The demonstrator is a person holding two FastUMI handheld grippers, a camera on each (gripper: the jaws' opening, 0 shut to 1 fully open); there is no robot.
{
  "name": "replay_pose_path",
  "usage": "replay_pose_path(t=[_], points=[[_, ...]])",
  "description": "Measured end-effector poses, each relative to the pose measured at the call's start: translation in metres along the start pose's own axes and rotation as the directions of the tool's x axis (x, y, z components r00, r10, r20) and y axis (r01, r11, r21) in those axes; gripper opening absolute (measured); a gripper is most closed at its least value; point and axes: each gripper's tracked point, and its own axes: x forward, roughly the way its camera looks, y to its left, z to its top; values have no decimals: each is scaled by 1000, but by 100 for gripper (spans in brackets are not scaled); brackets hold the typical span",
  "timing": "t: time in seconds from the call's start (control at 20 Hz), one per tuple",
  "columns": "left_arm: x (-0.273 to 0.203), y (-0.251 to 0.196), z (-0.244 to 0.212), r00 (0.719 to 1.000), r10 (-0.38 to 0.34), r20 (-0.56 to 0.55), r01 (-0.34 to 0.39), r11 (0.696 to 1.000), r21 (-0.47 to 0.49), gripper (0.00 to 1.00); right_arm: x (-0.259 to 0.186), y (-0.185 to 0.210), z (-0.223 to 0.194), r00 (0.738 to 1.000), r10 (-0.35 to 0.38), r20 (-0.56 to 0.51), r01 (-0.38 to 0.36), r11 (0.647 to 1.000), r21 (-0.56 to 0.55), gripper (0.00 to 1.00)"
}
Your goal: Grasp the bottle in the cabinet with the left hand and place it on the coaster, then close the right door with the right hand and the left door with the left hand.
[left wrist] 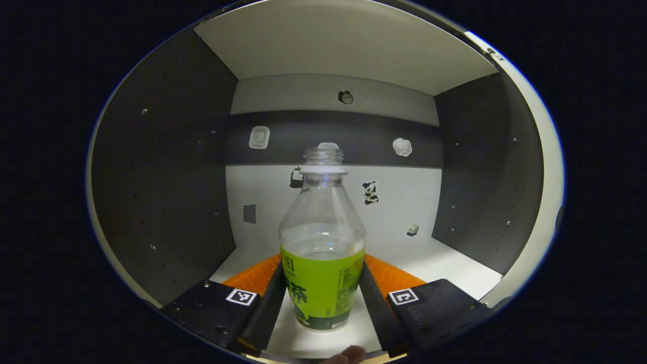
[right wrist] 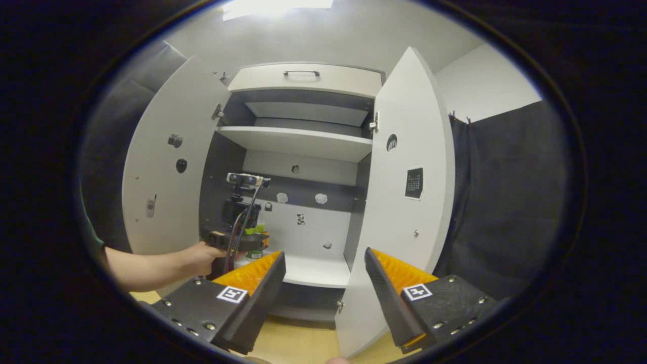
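Observation:
A clear, capless bottle (left wrist: 322, 253) with a green label stands upright on the white cabinet floor (left wrist: 445, 263). My left gripper (left wrist: 322, 260) is open, one finger on each side of the label, and close to it or just touching. In the right gripper view, a hand holds that left gripper (right wrist: 237, 237) inside the lower compartment, with a bit of the green bottle (right wrist: 259, 230) beyond it. My right gripper (right wrist: 324, 253) is open and holds nothing in front of the cabinet. The left door (right wrist: 167, 167) and the right door (right wrist: 404, 177) both stand open.
Dark side walls (left wrist: 167, 192) and a white shelf (right wrist: 298, 141) above enclose the compartment. Small stickers dot the back wall (left wrist: 404, 202). A drawer front with a handle (right wrist: 302, 74) tops the cabinet. A wooden tabletop (right wrist: 288, 344) lies below my right gripper.

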Motion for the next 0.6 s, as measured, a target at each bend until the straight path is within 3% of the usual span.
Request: replay_pose_path(t=[0.3,0.6], points=[[-55,-4,17,1000,-4,21,3,999,39,80,-19,-7,1,1000,7,-4,-7,998,66,96],[-139,-13,39,997,-64,33,63,998,21,80,-43,-8,7,1000,22,4,-22,994,111,94]])
